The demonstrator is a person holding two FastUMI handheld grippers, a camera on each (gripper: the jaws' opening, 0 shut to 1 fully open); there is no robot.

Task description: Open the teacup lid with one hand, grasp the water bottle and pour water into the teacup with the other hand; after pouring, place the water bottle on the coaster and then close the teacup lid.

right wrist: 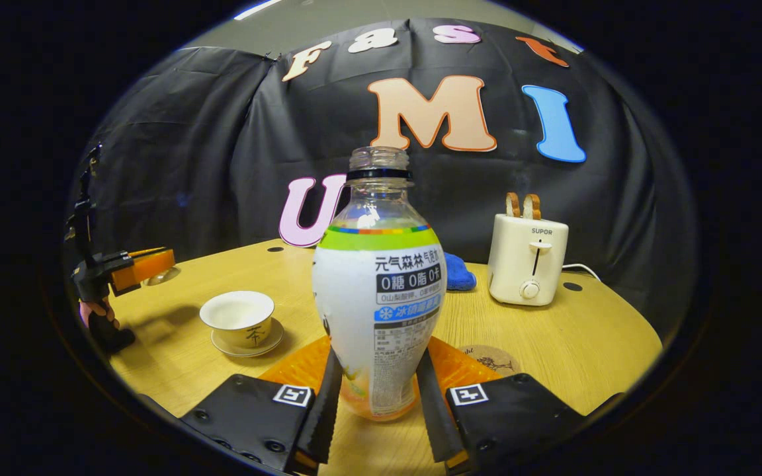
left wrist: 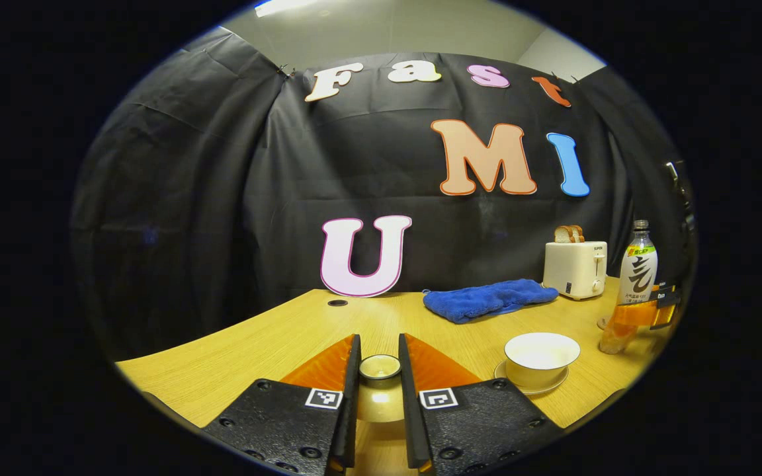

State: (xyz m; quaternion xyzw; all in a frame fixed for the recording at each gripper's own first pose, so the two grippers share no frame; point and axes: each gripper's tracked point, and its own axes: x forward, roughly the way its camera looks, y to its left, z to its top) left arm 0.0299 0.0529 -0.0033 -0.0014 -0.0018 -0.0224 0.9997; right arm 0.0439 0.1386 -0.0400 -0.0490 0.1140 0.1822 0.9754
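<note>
Your left gripper [left wrist: 379,370] jaws clamp the lid [left wrist: 380,367] clear of the teacup [left wrist: 541,357], while your right gripper [right wrist: 376,390] jaws clamp the water bottle [right wrist: 379,291] upright, ready for pouring.

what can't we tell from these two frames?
- Water level in the water bottle: right gripper view, the label wraps the body.
- Coaster: right gripper view, partly behind the right gripper.
- Teacup lid: left gripper view, its lower part sits between the left gripper fingers.
- Teacup contents: the interior is pale in both views, so water can't be judged.
</note>
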